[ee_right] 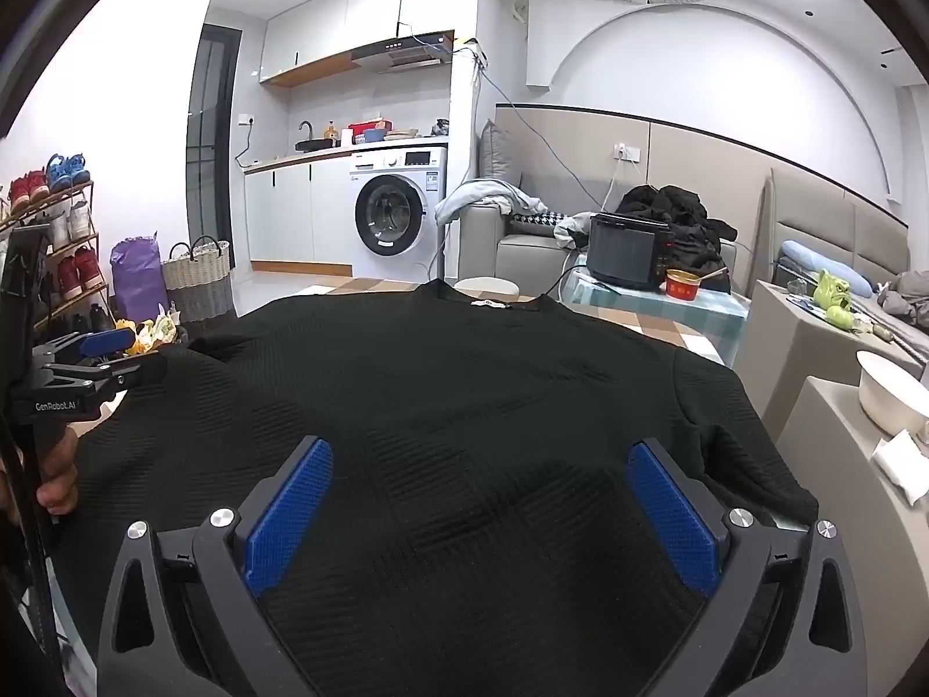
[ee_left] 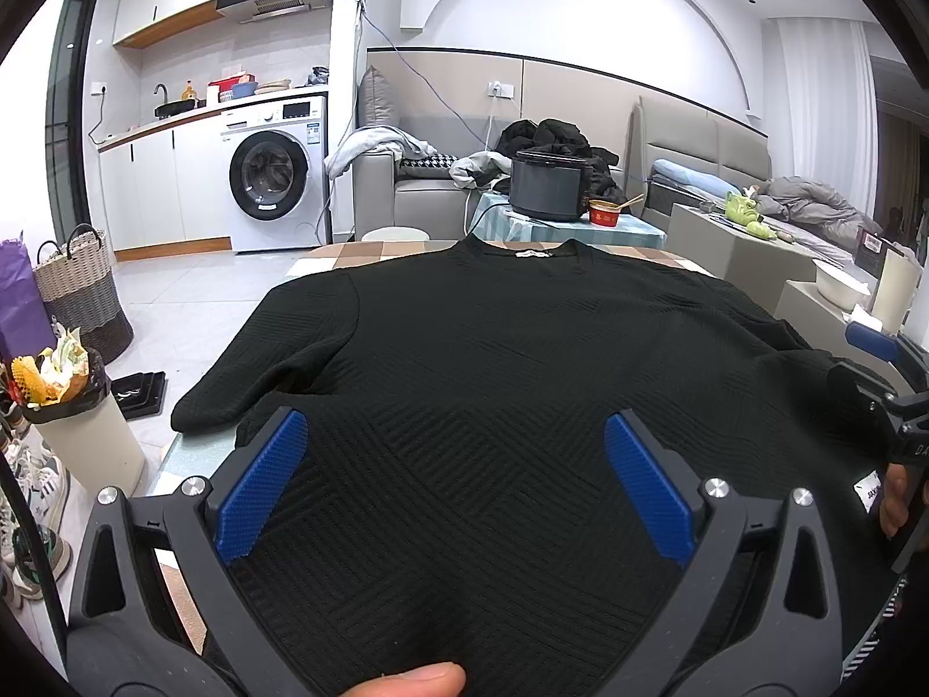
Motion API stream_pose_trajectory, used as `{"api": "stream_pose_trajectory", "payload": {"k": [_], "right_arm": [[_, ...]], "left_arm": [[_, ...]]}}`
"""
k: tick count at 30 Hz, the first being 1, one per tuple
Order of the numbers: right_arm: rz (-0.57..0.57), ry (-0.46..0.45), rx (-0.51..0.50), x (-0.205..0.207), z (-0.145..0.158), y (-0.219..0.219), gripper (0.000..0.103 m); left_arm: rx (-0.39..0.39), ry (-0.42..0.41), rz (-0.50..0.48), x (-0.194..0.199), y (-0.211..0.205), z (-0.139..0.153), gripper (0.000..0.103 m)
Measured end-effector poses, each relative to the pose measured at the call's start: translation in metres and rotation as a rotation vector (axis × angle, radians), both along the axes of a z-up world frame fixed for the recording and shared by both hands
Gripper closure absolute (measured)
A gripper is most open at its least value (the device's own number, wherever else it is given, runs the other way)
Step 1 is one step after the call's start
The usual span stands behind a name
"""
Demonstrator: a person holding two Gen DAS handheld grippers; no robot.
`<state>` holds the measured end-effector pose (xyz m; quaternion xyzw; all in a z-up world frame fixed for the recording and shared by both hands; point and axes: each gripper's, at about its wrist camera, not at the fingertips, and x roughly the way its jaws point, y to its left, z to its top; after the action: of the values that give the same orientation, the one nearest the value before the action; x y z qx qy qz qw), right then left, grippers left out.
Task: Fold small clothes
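Observation:
A black ribbed sweater (ee_left: 493, 337) lies spread flat on the table, its collar with a white label at the far end and both sleeves laid out to the sides. My left gripper (ee_left: 454, 418) stands wide open over the near left part of the body, nothing pinched between its blue pads (ee_left: 264, 482). My right gripper (ee_right: 481, 446) is just as wide open over the near right part of the sweater (ee_right: 464, 372). Each gripper shows at the edge of the other's view: the right gripper (ee_left: 882, 372), the left gripper (ee_right: 98, 360). A thumb (ee_left: 418, 676) shows at the bottom.
The checkered tablecloth (ee_left: 371, 250) peeks out past the collar. Beyond it a small table holds a black cooker (ee_left: 548, 183) and a red bowl (ee_left: 604, 212). A bin (ee_left: 75, 406) and woven basket (ee_left: 81, 284) stand left; a white bowl (ee_right: 888, 389) sits right.

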<state>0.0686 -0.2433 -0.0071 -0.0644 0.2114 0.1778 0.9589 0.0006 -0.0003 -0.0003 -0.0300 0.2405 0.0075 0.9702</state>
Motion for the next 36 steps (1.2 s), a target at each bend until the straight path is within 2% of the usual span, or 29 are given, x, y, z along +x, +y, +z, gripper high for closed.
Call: {"api": "stream_pose_trajectory", "payload": {"k": [36], "right_arm": [[0.000,0.005,-0.003,0.0011,0.0009,0.0013,0.000]], "left_arm": [[0.000,0.002,0.001,0.0024,-0.0019,-0.0001,0.001]]}}
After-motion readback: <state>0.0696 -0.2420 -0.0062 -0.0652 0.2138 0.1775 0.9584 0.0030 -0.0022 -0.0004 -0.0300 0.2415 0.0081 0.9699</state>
